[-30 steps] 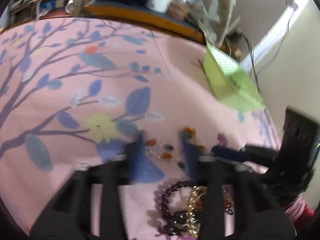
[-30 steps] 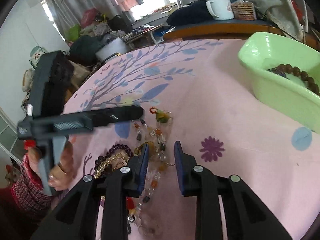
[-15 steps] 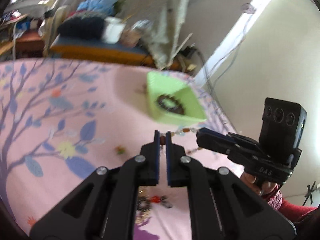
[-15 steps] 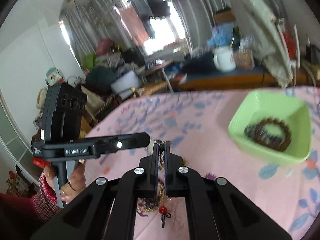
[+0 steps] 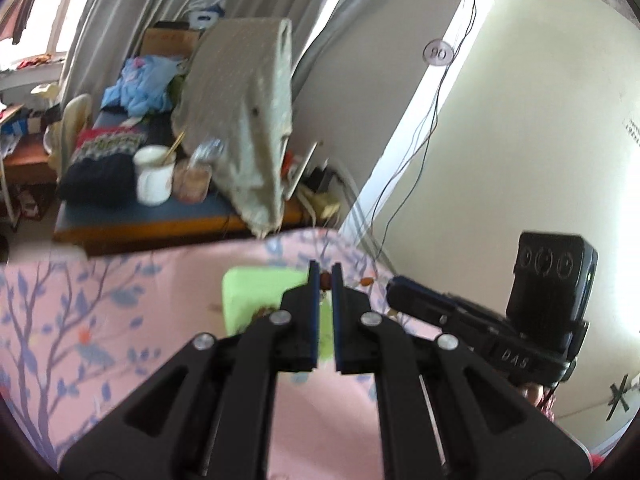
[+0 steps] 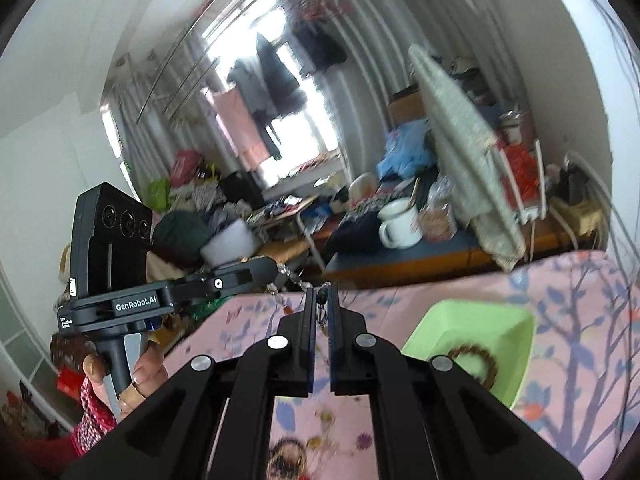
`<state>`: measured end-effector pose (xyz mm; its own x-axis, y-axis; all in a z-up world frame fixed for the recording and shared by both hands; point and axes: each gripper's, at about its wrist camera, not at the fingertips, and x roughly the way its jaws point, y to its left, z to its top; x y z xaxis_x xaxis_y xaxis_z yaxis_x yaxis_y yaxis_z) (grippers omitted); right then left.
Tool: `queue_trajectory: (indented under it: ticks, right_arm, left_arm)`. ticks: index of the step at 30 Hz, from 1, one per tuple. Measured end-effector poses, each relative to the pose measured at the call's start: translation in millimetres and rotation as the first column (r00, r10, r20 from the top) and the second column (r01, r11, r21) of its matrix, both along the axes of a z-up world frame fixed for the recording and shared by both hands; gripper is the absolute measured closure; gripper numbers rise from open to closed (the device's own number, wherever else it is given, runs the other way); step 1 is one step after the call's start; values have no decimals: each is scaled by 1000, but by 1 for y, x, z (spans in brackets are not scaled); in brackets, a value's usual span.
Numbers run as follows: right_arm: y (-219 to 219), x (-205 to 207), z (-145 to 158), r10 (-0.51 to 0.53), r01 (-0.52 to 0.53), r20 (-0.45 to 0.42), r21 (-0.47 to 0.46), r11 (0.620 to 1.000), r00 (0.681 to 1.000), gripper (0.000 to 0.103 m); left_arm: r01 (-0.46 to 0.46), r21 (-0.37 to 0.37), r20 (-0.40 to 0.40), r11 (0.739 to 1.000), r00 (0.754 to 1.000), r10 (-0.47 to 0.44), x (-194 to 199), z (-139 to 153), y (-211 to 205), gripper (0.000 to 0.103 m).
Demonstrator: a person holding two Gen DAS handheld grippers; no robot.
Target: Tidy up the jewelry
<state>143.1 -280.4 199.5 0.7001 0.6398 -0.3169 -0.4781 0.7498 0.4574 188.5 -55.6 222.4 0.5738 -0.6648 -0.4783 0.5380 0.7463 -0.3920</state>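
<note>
Beaded necklace (image 6: 289,285) hangs pinched at each end by left gripper (image 5: 325,276) and right gripper (image 6: 321,294).

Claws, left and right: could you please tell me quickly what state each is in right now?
Left claw: closed on one end of the beaded necklace.
Right claw: closed on the necklace's other end.

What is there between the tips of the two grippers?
A beaded strand spans between the left gripper and right gripper, both clamped on it above the pink cloth; the right wrist view shows it best.
</note>
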Motion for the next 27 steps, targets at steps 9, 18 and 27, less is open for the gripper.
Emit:
queue_trajectory:
  ticks: [9, 18, 27]
  right_arm:
    - [-28, 37, 21, -124, 127, 60, -37, 991, 990, 103]
    - [-28, 81, -108, -151, 143, -169, -58, 988, 974, 103]
    - [-23, 89, -152, -90, 95, -276, 4, 995, 957, 103]
  left_arm:
    - [5, 5, 14, 1000, 1000, -5, 43, 17, -43, 99]
    - [-42, 174, -207, 984, 975, 78, 101, -114, -67, 99]
    - [-11, 297, -289, 955, 952, 101, 102, -142, -59, 98]
